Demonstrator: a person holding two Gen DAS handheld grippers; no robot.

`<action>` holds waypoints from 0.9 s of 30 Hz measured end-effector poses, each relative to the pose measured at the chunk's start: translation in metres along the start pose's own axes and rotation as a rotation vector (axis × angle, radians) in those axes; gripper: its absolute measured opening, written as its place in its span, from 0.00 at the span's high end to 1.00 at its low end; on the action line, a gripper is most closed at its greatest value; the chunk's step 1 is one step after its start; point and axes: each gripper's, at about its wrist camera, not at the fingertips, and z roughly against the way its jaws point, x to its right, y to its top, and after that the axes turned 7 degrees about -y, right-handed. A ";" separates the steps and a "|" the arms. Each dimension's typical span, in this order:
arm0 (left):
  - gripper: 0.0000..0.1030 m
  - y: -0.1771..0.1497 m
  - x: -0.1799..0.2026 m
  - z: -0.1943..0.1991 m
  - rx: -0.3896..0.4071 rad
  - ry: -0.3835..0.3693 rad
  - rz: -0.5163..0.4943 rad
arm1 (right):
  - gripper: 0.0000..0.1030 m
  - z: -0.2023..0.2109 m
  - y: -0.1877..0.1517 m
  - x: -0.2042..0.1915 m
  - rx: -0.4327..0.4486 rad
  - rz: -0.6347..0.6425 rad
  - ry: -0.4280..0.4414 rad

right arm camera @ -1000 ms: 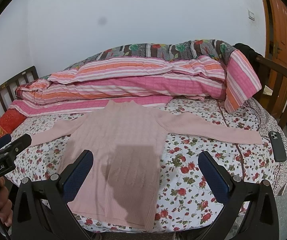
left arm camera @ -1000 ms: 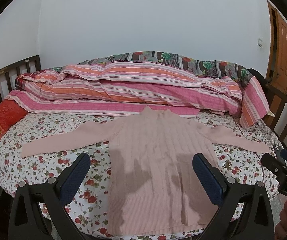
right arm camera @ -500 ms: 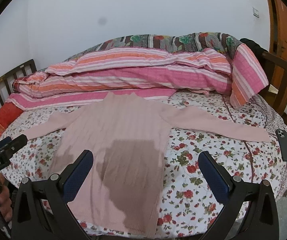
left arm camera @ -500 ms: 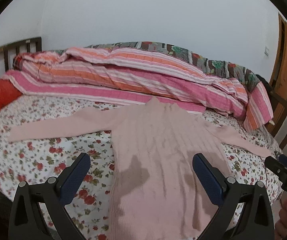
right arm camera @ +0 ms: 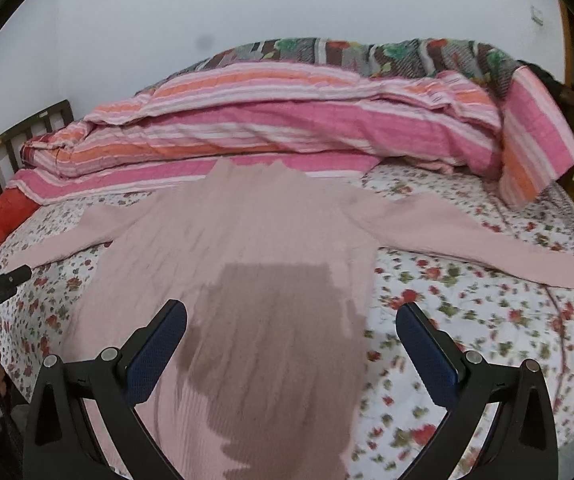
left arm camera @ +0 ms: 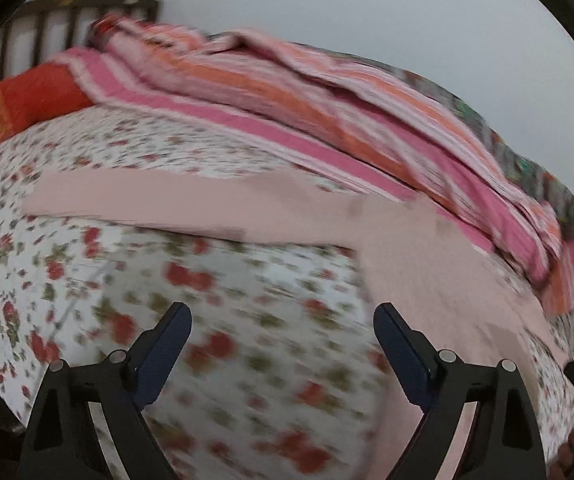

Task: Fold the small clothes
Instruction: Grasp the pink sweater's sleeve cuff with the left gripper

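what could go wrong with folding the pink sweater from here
1. The left gripper is over bare floral sheet, its jaws closing with nothing between them; it could pinch sheet instead of the sleeve.
2. The left wrist view is blurred, so aim may be off.
3. The striped quilt lies right behind the pink sweater collar and could snag.

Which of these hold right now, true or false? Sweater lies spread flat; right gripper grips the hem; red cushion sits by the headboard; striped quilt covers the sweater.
1. The pink sweater lies spread flat on the floral sheet, sleeves out. True.
2. The right gripper grips the hem. False: it is open, holding nothing.
3. A red cushion sits by the headboard. True.
4. The striped quilt covers the sweater. False: it is heaped behind the collar.
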 end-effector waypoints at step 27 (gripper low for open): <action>0.90 0.077 -0.169 -0.046 0.159 0.392 0.346 | 0.02 -0.092 0.042 -0.010 -0.014 -0.006 0.114</action>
